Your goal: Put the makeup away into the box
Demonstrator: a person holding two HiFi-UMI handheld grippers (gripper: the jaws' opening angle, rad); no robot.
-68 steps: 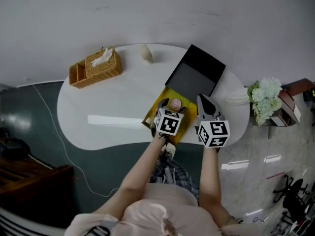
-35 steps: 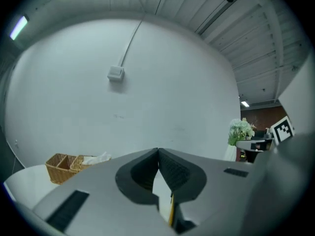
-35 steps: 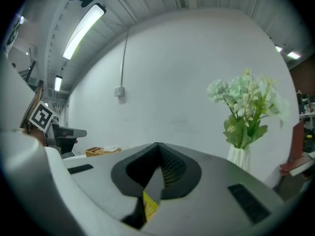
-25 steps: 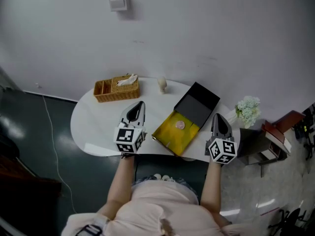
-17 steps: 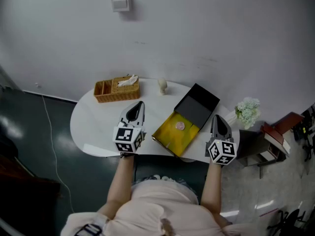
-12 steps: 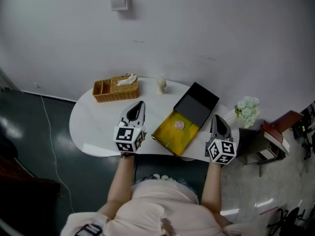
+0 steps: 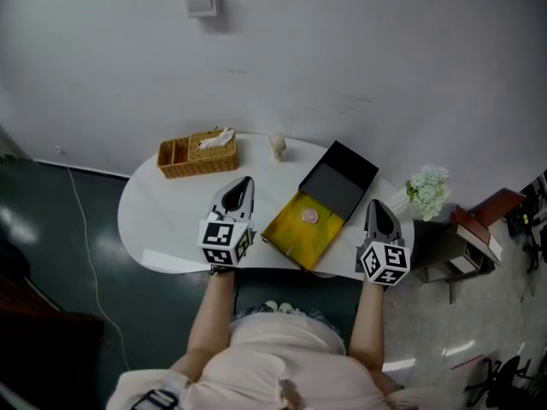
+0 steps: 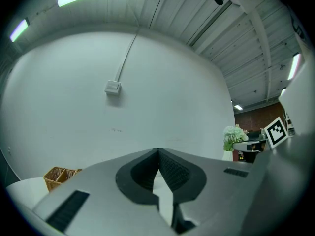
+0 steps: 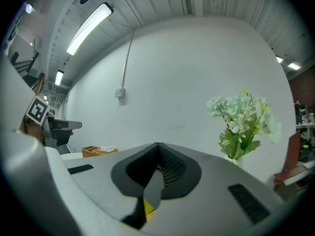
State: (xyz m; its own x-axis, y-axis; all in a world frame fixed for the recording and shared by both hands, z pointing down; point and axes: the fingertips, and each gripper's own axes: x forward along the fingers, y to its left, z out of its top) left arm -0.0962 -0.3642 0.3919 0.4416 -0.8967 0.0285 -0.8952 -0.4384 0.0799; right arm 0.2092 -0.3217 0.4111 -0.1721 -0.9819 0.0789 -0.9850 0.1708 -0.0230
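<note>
The box [image 7: 295,237] lies open on the white table [image 7: 162,220], its inside lined in yellow, its black lid [image 7: 340,180] folded back. A small round pink makeup item [image 7: 309,216] rests in the box near the lid. My left gripper [image 7: 244,180] hovers left of the box, shut and empty, its jaws [image 8: 158,152] meeting at the tip. My right gripper [image 7: 375,202] hovers right of the box, also shut with nothing held; its jaw tips [image 9: 157,145] touch. A sliver of the yellow box [image 9: 146,208] shows under the right jaws.
A wicker basket [image 7: 197,152] with tissue stands at the table's back left. A small pale figure [image 7: 276,144] stands at the back edge. A vase of white flowers [image 7: 428,190] is at the right end, near a red stand [image 7: 485,220]. The wall runs just behind the table.
Since 2.7 s ago both grippers have left the box and moved apart to its sides, and the view has pulled back. Over the last second nothing has moved.
</note>
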